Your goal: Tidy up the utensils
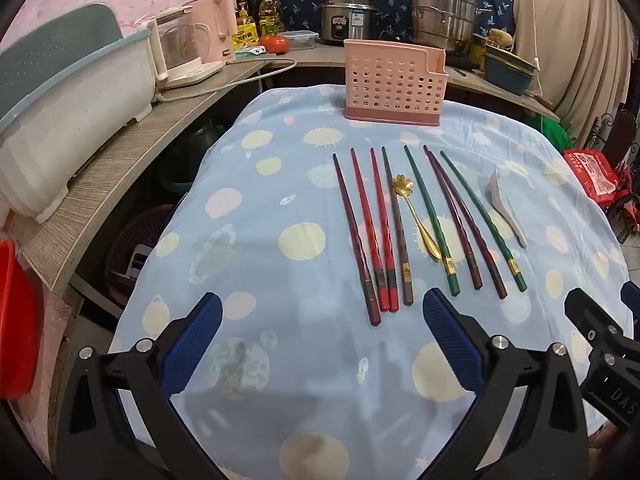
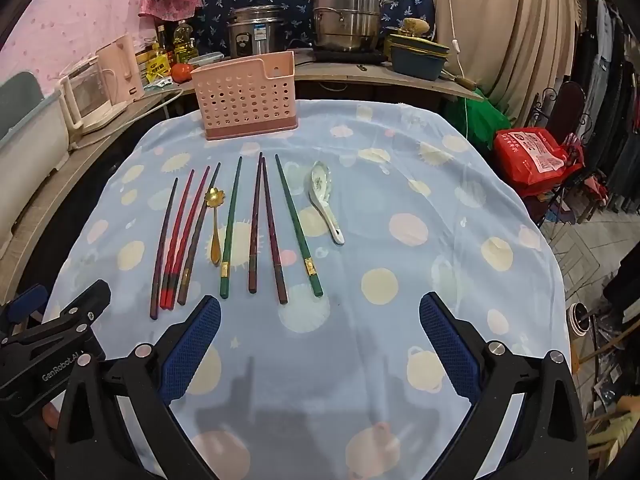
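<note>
1. Left wrist view: eight chopsticks (image 1: 384, 228) lie side by side on the blue patterned tablecloth (image 1: 280, 360), tips toward the pink perforated holder (image 1: 394, 84) standing at the far edge.
2. A gold flower-bowled spoon (image 1: 416, 216) lies among the chopsticks; a white ceramic spoon (image 2: 326, 200) lies just right of the outermost green one.
3. The left gripper (image 1: 320, 320) hovers at the near edge, jaws spread wide, holding nothing.
4. The right gripper (image 2: 320, 320) is likewise wide apart and empty.
5. Behind, a counter (image 1: 120, 160) bears a kettle (image 1: 180, 52) and steel pots (image 2: 346, 16).
</note>
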A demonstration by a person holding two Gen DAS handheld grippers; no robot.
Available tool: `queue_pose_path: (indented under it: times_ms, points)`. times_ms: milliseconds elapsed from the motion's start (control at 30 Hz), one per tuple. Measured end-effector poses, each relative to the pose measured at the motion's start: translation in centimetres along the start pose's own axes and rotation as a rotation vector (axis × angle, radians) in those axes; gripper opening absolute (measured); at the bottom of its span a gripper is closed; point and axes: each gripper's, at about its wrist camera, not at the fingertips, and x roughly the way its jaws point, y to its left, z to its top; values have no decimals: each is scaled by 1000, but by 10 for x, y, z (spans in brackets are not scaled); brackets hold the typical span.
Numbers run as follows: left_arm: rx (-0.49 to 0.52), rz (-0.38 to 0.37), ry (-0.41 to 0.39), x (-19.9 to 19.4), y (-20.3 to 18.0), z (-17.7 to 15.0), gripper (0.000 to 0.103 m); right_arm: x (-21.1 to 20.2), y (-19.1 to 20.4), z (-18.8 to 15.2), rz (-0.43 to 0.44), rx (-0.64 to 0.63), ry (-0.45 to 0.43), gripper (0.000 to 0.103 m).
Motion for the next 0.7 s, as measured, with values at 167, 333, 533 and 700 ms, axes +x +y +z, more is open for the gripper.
queue_pose_path:
  times_ms: [167,333,533,700]
  points:
    - [-4,-6,-37,-6,2,-4,96,2,1,-1,5,-2,-1,95]
    - [-11,19,-41,-8,2,-2,96,-2,0,2,1,1,-11,95]
    - [-11,25,-43,-11,0,0,96,-3,0,3,-1,2,-15,96]
    - [2,18,-35,-11,-2,0,96,-2,-3,4,-8,8,-14,96]
